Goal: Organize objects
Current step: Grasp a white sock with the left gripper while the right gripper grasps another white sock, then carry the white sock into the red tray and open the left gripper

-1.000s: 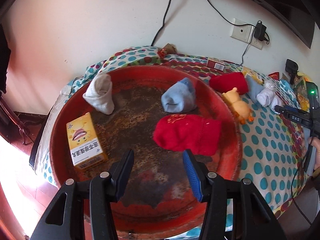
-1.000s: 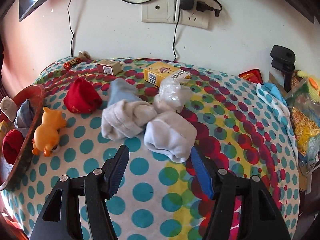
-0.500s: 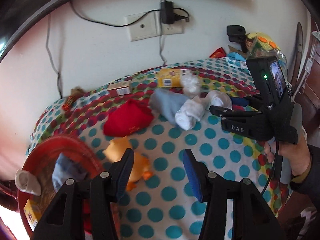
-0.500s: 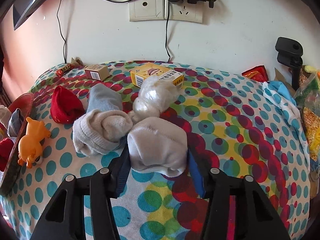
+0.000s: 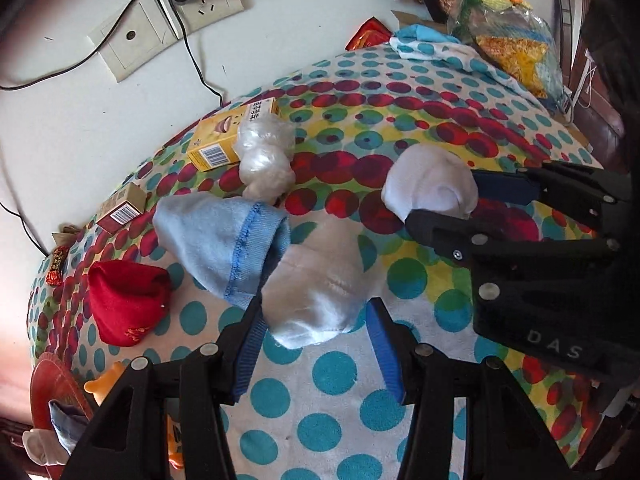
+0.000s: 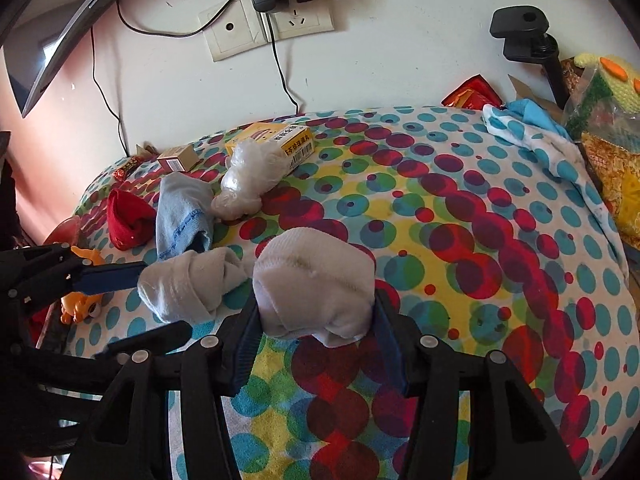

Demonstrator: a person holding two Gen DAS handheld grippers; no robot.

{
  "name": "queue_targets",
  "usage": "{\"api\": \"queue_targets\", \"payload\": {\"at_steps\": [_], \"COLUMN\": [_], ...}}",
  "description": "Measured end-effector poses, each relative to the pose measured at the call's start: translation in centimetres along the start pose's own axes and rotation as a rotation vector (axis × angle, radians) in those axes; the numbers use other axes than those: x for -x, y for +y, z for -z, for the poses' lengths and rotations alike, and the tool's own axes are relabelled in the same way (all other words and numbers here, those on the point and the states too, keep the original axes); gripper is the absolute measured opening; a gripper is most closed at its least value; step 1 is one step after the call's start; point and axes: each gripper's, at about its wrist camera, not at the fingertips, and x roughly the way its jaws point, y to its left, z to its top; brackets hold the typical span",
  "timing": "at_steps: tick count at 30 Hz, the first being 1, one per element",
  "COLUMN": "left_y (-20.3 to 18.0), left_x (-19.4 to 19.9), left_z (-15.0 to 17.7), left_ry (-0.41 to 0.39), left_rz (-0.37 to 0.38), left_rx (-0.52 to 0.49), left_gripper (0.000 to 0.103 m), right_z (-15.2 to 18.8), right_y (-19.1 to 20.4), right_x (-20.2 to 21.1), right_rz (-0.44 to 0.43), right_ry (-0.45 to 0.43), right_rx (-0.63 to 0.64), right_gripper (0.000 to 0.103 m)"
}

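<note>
Rolled white sock [image 6: 316, 280], a compact bundle, sits between the jaws of the right gripper [image 6: 316, 340] on the polka-dot surface [image 6: 460, 240]. Touching its left side lies a pale grey rolled sock [image 6: 188, 284], flanked by the jaws of the left gripper [image 5: 314, 344]. Beyond the grey sock lie a light-blue sock [image 5: 224, 240], cuff open, and, further left, a red sock [image 5: 124, 300], folded and slumped.

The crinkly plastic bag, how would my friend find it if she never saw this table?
Start at the wall sockets and follow the cord down to the yellow box on the spotty cloth. The plastic bag leans against the box's front. It is the only shiny, see-through lump; the bundles nearby are soft socks.
</note>
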Motion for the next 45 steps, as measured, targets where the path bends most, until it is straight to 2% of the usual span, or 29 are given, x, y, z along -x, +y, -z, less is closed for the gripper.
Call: {"api": "queue_targets", "payload": {"at_steps": [2, 4, 5, 6, 10, 19, 26, 28, 35, 45], "left_y": [0.0, 0.4, 0.8, 1.1, 1.1, 1.0, 1.2, 1.5, 3.3, 8.4], "left_x": [-0.1, 0.2, 0.3, 0.3, 0.7, 2.8, 5.1, 5.9, 8.0, 10.4], "left_z": [0.1, 0.3, 0.3, 0.4, 0.6, 2.3, 4.3, 4.8, 6.5, 10.2], "left_ry": [-0.019, -0.054, -0.062, -0.06, -0.064, -0.077, -0.09, -0.096, -0.098, -0.11], "left_rz": [-0.01, 0.023, 0.05, 0.071, 0.072, 0.077, -0.011, -0.01, -0.032, -0.101], "left_rx": [0.003, 0.038, 0.061, 0.08, 0.082, 0.121, 0.169, 0.189, 0.235, 0.338], "left_gripper": [0.052, 0.051, 0.047, 0.037, 0.029, 0.029, 0.029, 0.029, 0.029, 0.029], "right_z": [0.0, 0.0, -0.1, -0.1, -0.2, -0.2, -0.2, -0.2, -0.1, 0.0], "right_y": [0.1, 0.1, 0.1, 0.0, 0.3, 0.6, 0.7, 0.9, 1.1, 1.4], "right_x": [0.0, -0.1, -0.1, -0.2, -0.5, -0.6, -0.6, -0.7, -0.8, -0.9], "right_rz": [0.008, 0.001, -0.002, -0.006, 0.003, 0.024, 0.041, 0.054, 0.071, 0.086], "right_ry": [-0.001, 0.002, 0.005, 0.01, 0.021, 0.024, 0.027, 0.03, 0.034, 0.038], "right_rx": [0.005, -0.002, -0.004, -0.007, 0.002, 0.018, 0.031, 0.044, 0.058, 0.071], "right_gripper": [0.05, 0.05, 0.05, 0.05, 0.051, 0.05, 0.051, 0.051, 0.051, 0.051]}}
